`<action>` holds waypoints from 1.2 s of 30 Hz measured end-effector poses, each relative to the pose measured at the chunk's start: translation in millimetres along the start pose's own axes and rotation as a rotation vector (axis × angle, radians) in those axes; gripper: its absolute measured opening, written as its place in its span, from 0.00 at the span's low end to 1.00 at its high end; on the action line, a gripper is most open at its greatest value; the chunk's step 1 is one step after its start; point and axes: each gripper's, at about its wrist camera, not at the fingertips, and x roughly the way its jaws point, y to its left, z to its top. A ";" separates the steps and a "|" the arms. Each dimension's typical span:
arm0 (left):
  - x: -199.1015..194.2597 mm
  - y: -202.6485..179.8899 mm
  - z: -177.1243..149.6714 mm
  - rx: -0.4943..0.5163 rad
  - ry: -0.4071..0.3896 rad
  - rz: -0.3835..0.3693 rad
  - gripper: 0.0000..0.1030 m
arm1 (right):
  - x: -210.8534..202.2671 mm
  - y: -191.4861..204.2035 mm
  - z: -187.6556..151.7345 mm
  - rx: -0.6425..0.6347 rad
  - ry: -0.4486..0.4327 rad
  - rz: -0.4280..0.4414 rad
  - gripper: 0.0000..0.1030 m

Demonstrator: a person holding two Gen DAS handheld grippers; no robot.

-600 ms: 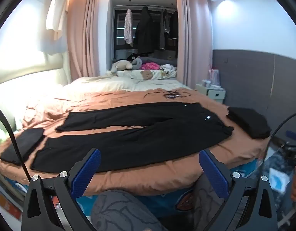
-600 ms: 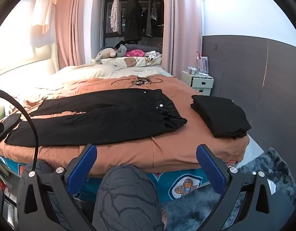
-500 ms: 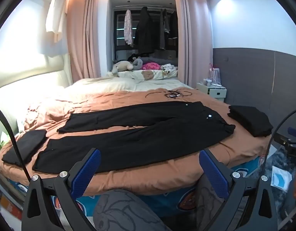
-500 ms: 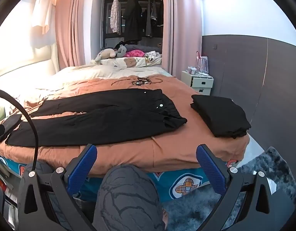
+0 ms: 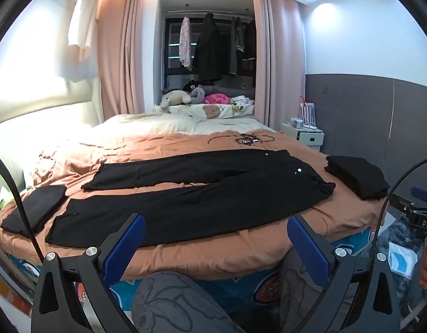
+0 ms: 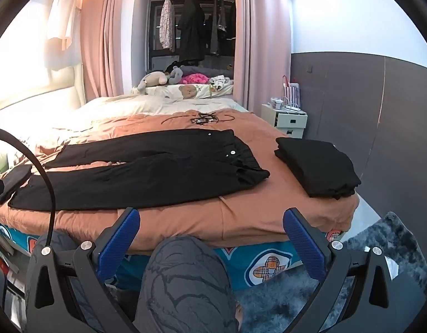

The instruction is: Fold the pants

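— Nothing on the bed [image 5: 202, 252] has moved; only our left view has tipped up slightly.
— Where are the pants [image 5: 191, 197]?
— Flat across the bed, unfolded, waist to our right.
— And we hold?
— Nothing. Left hand-held gripper [image 5: 216, 245] and right hand-held gripper [image 6: 210, 238] both gape wide, short of the bed.

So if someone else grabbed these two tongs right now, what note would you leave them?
Left tongs: open, empty, short of the bed.
Right tongs: open, empty, likewise.
Pants: spread flat on the orange cover, waist to the right, legs to the left.
Folded stack: right of the waist.
Done: nothing folded on these pants.
Left: every fold.
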 end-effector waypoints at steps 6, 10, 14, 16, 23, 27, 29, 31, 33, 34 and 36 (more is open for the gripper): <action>-1.4 2.6 0.0 -0.008 0.002 -0.003 1.00 | -1.1 1.6 0.6 0.006 0.002 0.009 1.00; -2.4 1.8 -2.1 -0.010 -0.003 0.000 1.00 | -2.3 0.8 0.9 0.011 0.004 0.010 1.00; -2.6 0.7 -1.8 -0.008 -0.003 0.002 1.00 | -3.2 1.3 -0.2 0.009 0.001 0.007 1.00; -2.6 0.1 -2.4 -0.008 -0.002 0.003 1.00 | -3.8 2.0 -0.1 0.009 0.001 0.007 1.00; -7.6 4.2 -5.4 -0.018 -0.008 -0.002 1.00 | -4.9 0.5 -0.2 0.012 -0.002 0.013 1.00; -10.7 5.6 -6.2 -0.018 -0.011 -0.005 1.00 | -4.1 -0.5 -0.8 0.011 -0.006 0.011 1.00; -12.8 6.1 -6.3 -0.018 -0.014 -0.002 1.00 | -3.9 -0.4 -1.4 0.012 -0.006 0.011 1.00; -13.2 6.3 -6.1 -0.018 -0.015 -0.002 1.00 | -3.8 -0.3 -1.3 0.012 -0.005 0.011 1.00; -13.5 5.9 -6.7 -0.019 -0.011 -0.003 1.00 | -3.8 -0.5 -1.3 0.012 -0.006 0.011 1.00; -13.7 6.4 -6.7 -0.019 -0.009 -0.003 1.00 | -3.6 -0.6 -1.3 0.012 -0.006 0.010 1.00; -15.8 6.1 -7.1 -0.013 -0.013 -0.002 1.00 | -3.3 -0.5 -1.6 0.014 -0.005 0.009 1.00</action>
